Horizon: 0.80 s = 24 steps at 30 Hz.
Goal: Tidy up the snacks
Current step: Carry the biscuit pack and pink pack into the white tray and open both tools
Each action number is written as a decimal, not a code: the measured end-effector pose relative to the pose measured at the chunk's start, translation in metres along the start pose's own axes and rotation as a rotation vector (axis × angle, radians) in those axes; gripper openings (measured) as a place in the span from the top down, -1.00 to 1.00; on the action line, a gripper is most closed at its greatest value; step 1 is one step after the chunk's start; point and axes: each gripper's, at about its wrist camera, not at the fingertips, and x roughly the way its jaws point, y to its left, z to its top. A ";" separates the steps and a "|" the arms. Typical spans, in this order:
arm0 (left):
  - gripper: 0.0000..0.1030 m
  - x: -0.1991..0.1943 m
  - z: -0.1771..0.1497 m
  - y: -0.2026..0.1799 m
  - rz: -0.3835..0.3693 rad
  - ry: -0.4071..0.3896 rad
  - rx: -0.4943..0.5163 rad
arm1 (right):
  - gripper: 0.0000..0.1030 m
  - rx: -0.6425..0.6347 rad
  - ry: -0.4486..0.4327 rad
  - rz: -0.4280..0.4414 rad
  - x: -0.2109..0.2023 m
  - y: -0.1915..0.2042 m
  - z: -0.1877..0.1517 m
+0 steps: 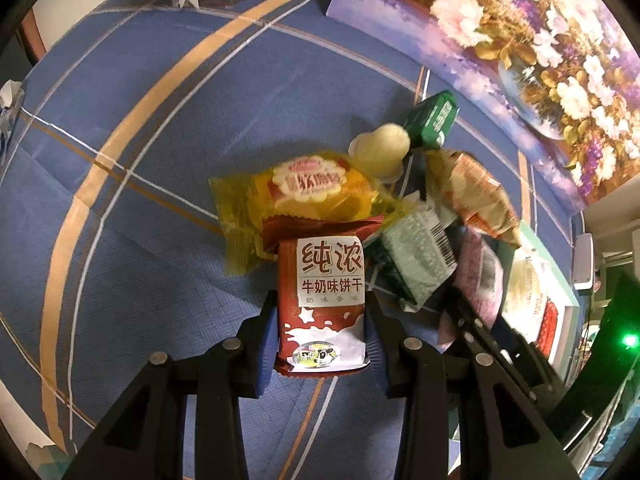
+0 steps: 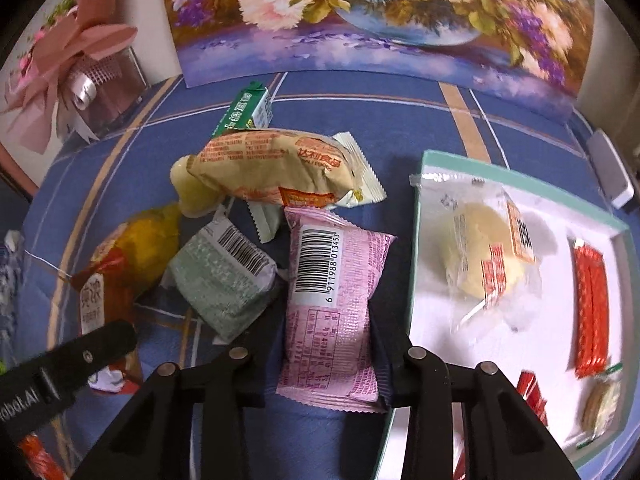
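Note:
In the left wrist view my left gripper (image 1: 322, 316) is shut on a red milk-biscuit packet (image 1: 326, 276) lying on the blue cloth at the near edge of a snack pile. A yellow cake packet (image 1: 304, 192) lies just beyond it. In the right wrist view my right gripper (image 2: 328, 320) is shut on a pink packet (image 2: 332, 292), barcode side up, at the pile's right side. Left of it lies a pale green packet (image 2: 224, 276). A beige-orange bread packet (image 2: 272, 168) lies behind it. Directly right of the pink packet sits the teal-rimmed white tray (image 2: 520, 190).
The tray holds a clear-wrapped pale bun (image 2: 488, 256), red sticks (image 2: 590, 304) and smaller snacks. A jelly cup (image 1: 384, 148) and a green box (image 1: 432, 120) lie at the pile's far side. A floral painting (image 2: 380, 12) and a pink-bowed gift box (image 2: 80, 64) stand at the back.

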 end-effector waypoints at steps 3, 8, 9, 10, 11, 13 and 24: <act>0.21 -0.010 0.001 -0.003 -0.008 -0.028 0.007 | 0.22 0.037 0.007 0.026 -0.007 -0.004 -0.003; 0.21 -0.028 0.000 -0.009 -0.050 -0.061 0.013 | 0.22 0.081 -0.001 0.066 -0.025 -0.012 -0.004; 0.21 -0.032 0.000 -0.011 -0.055 -0.071 0.018 | 0.22 0.084 -0.008 0.072 -0.030 -0.013 -0.005; 0.21 -0.035 -0.001 -0.014 -0.057 -0.079 0.024 | 0.22 0.085 -0.014 0.072 -0.035 -0.013 -0.005; 0.21 -0.038 -0.001 -0.016 -0.061 -0.086 0.029 | 0.22 0.086 -0.022 0.072 -0.040 -0.014 -0.005; 0.21 -0.046 -0.003 -0.020 -0.075 -0.101 0.039 | 0.22 0.088 -0.041 0.080 -0.051 -0.015 -0.005; 0.21 -0.074 -0.019 -0.055 -0.120 -0.155 0.134 | 0.22 0.200 -0.116 0.056 -0.092 -0.061 -0.004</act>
